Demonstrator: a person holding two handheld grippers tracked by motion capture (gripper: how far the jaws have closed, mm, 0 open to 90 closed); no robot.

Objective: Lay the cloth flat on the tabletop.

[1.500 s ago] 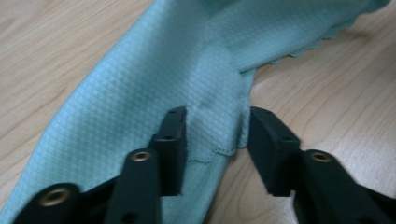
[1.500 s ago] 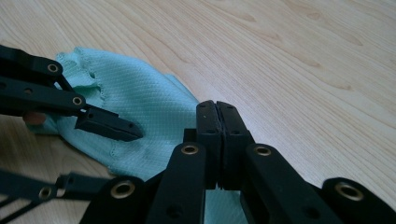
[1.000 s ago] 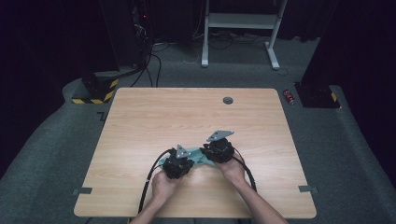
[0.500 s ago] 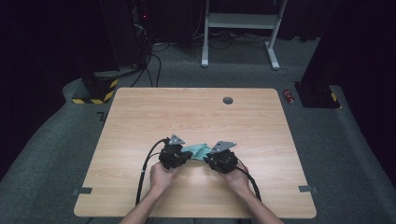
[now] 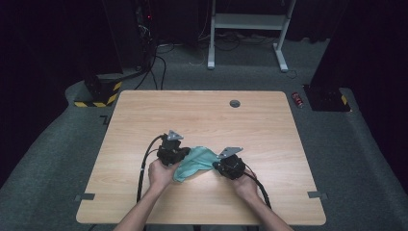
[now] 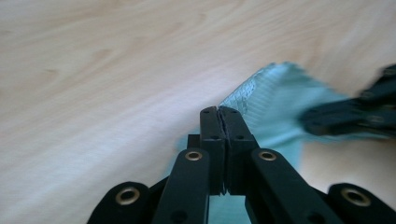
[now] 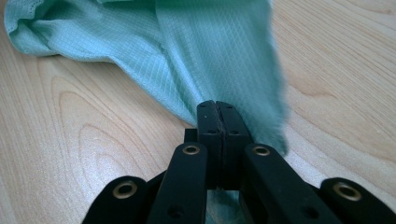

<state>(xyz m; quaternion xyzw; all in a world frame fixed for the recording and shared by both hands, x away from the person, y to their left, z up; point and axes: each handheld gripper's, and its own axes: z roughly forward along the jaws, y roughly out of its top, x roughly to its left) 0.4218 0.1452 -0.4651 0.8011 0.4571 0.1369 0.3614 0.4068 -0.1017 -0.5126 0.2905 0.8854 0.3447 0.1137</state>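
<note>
**Both grippers pinch the cloth; a slip or an uneven pull is the risk**

The teal cloth lies on the worktop between the two hands, bunched and partly lifted. The left gripper has its jaws pressed together on one edge of the cloth, which runs off ahead of it and to its right. The right gripper has just been closing and now pinches another edge; from its own camera the fabric fans out ahead and above the jaw tips, with a fold gathered at the far left. In the high view the left gripper sits at one end of the cloth and the right gripper at the other, the fabric slack between them.

What could go wrong, judging from this:

- The right gripper seems to hold only a narrow strip near the hem. If the hands draw apart quickly, that thin bite could slide out and the corner would drop back on the worktop.
- The cloth is twisted and doubled near the left gripper, so a pull may tighten the crease instead of spreading the fabric flat.
- Either gripper may have caught two layers; then the cloth would open lopsided, one side dragging on the wood.
- Lifting one hand well above the other would swing the loose middle and undo any fold.
</note>
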